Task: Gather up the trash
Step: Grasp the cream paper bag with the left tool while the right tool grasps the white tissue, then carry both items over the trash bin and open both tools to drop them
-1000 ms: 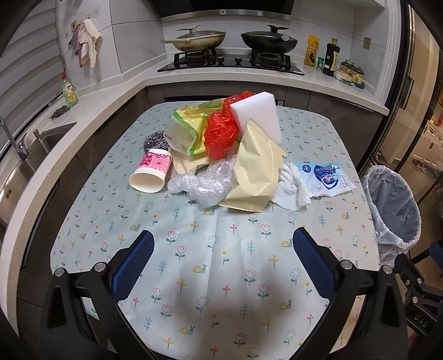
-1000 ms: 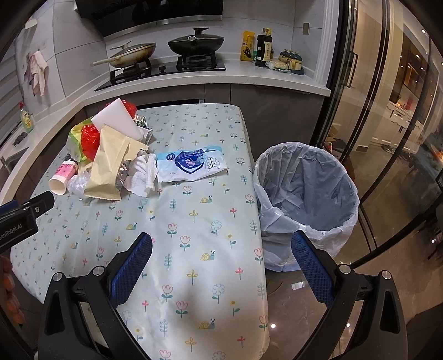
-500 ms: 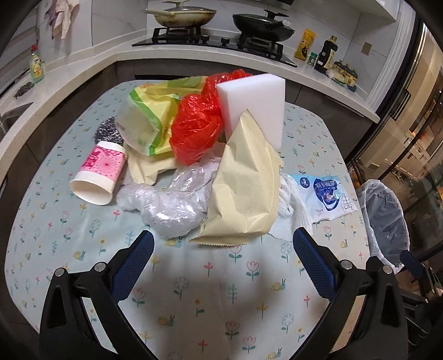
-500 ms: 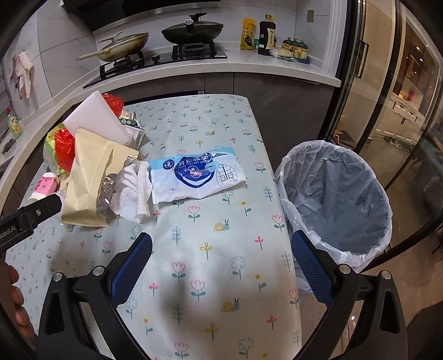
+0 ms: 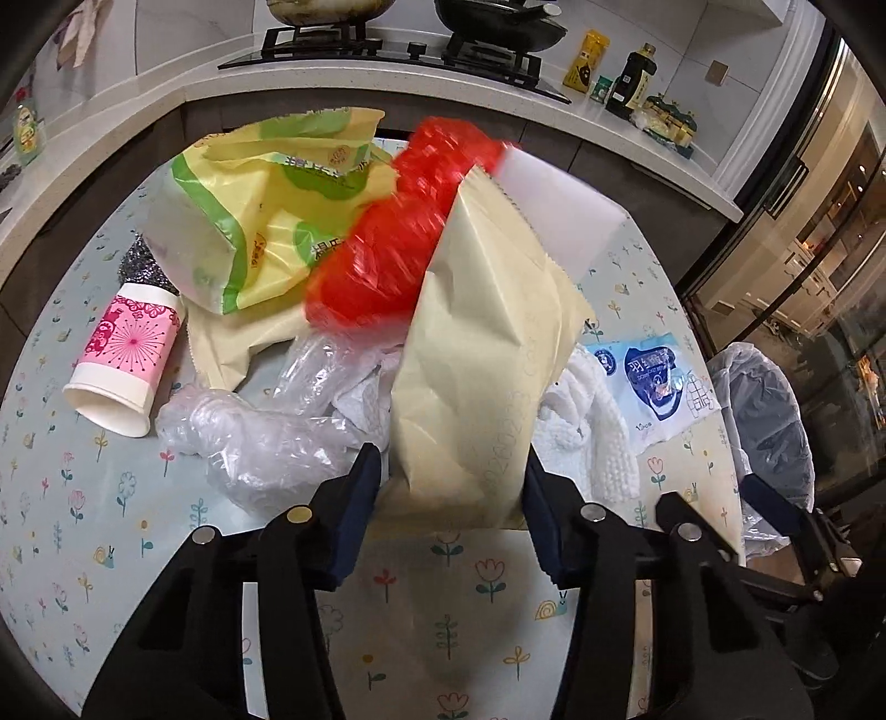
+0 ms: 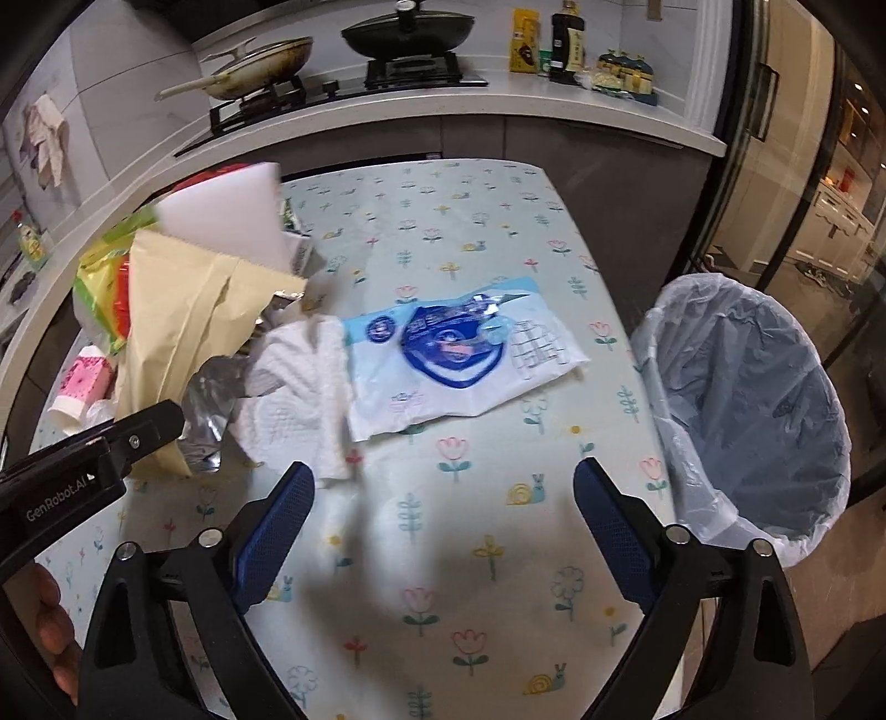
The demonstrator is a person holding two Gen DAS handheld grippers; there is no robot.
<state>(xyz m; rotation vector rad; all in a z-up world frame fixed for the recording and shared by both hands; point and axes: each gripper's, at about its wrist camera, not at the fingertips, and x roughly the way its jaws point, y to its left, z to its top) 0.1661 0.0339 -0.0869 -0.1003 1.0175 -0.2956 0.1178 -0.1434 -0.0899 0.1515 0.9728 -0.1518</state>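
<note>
A heap of trash lies on the flowered table. In the left wrist view my left gripper [image 5: 451, 487] has its blue pads on both sides of the near end of a pale yellow paper bag [image 5: 482, 343], closed in on it. Behind it lie a red plastic bag [image 5: 387, 249], a yellow-green bag [image 5: 266, 205], a white foam block [image 5: 559, 205], clear plastic wrap [image 5: 260, 437] and a pink paper cup [image 5: 122, 360]. My right gripper [image 6: 443, 509] is open and empty above the table, short of a blue-white wipes pack [image 6: 459, 349] and a white paper towel [image 6: 293, 387].
A bin with a white liner [image 6: 747, 399] stands on the floor at the table's right edge; it also shows in the left wrist view [image 5: 764, 432]. A counter with a stove and pans [image 6: 332, 72] runs behind the table. Bottles [image 6: 570, 39] stand at the back right.
My left gripper moved forward to the heap and its jaws narrowed around the yellow paper bag. My right gripper moved forward and lower toward the wipes pack, still open.
</note>
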